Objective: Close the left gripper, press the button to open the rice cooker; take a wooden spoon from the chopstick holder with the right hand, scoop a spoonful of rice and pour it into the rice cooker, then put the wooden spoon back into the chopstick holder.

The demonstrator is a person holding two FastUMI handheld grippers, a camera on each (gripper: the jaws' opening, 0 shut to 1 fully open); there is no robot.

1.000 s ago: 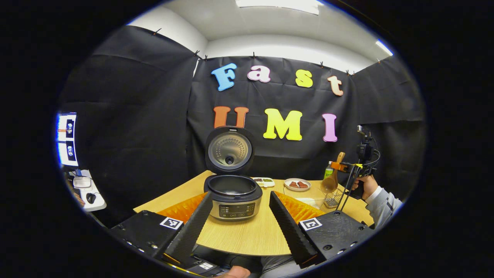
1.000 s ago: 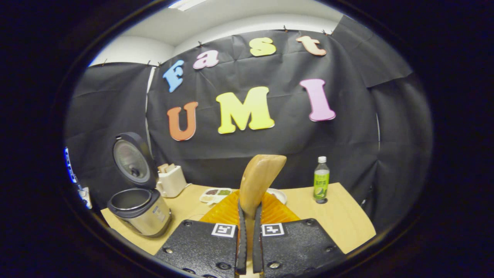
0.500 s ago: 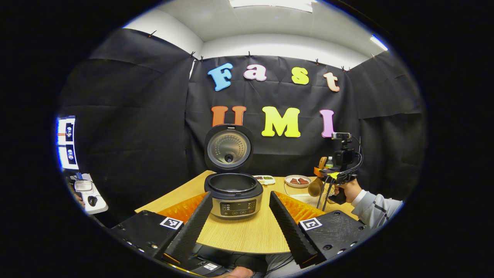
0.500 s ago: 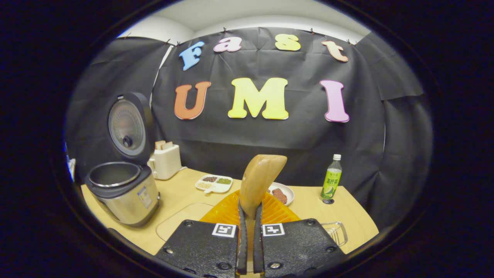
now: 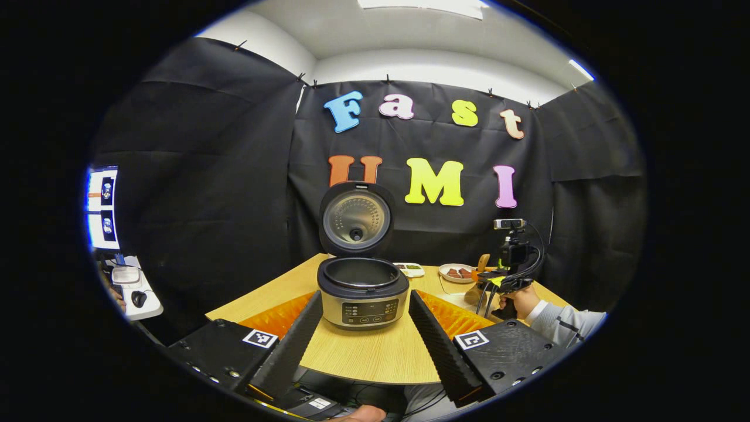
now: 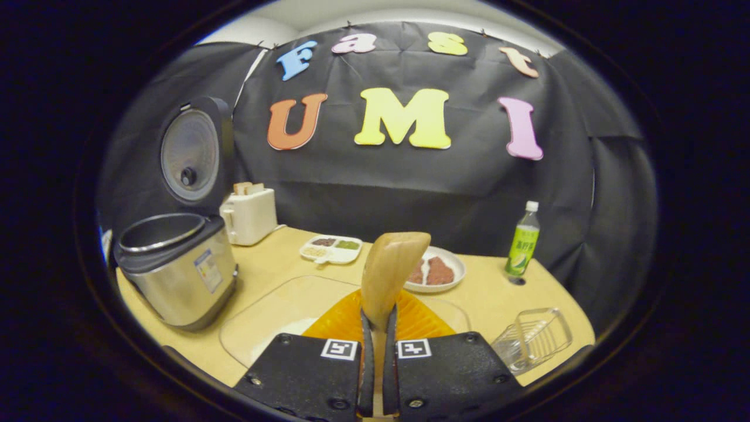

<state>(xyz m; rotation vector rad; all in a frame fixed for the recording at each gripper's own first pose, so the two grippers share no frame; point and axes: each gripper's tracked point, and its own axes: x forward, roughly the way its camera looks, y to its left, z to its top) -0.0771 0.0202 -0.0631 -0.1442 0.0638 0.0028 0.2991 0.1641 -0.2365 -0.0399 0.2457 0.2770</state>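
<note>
— One spoon, and where does it sit right now?

— The wooden spoon [image 6: 389,275] stands nearly upright between the two fingers of the right claw [image 6: 375,375], which is pinched tight on its handle. Its long axis runs toward twelve o'clock in the right gripper view, bowl end at the top.

— And the rice it has to reach?

— I judge that the clear dish [image 6: 281,310] lying flat on the tabletop [image 6: 498,293], just under and ahead of the spoon, is where the rice is; a pale patch shows in it at about ten o'clock from the claw, low down. I cannot make out grains.

— So the coming move?

— Probably a dip forward and down, tipping the bowl end toward that patch. The spoon's axis has to swing from upright toward level for a scoop.

— Then the rice cooker?

— The rice cooker [image 6: 173,266] stands at nine o'clock from the right claw, lid up, pot open. From the dish it is a carry leftward.

— Which hand is nearer the cooker?

— The left claw [image 5: 363,340], fingers spread wide, has the cooker dead ahead at twelve o'clock between them, not touching. It holds nothing. In that view the right claw sits off at three o'clock.

— The wire holder?

— At four o'clock from the right claw, near the tabletop's edge [image 6: 533,337].
</note>
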